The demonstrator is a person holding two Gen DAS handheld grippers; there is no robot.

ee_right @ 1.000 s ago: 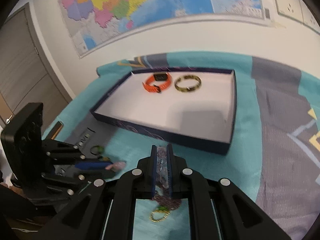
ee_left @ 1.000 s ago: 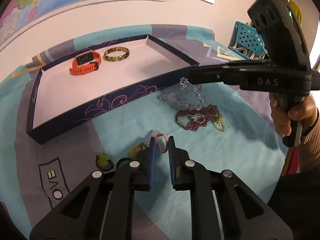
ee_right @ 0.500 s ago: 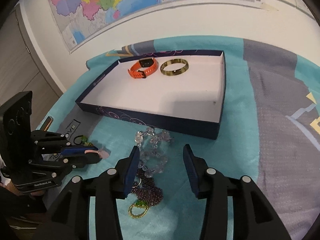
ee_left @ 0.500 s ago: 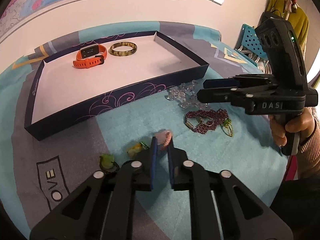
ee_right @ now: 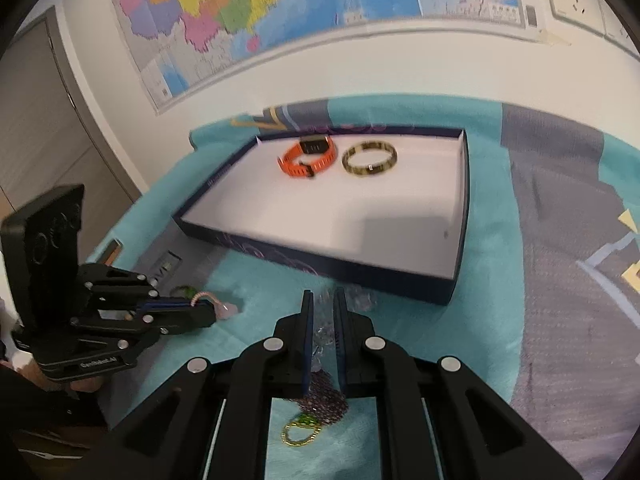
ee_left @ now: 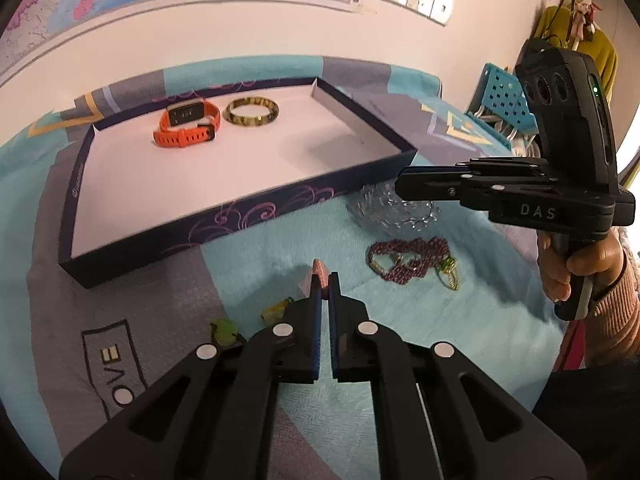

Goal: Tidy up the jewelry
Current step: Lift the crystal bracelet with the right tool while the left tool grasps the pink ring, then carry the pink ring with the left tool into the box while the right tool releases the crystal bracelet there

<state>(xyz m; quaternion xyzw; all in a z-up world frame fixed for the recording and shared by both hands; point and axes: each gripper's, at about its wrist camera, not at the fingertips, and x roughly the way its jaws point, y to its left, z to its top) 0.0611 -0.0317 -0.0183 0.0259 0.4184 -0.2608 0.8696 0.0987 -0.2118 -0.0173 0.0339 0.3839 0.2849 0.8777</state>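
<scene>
The clear bead bracelet [ee_right: 326, 332] lies on the teal blanket [ee_right: 488, 320] just before the tray [ee_right: 460, 240], between the closing jaws of the right gripper [ee_right: 322, 304]; lift it slowly so it doesn't snag the purple chain [ee_right: 322, 398]. The left gripper [ee_left: 325, 280] is clamped on the pink bracelet [ee_left: 320, 270]; carry both over the tray's near wall.
</scene>
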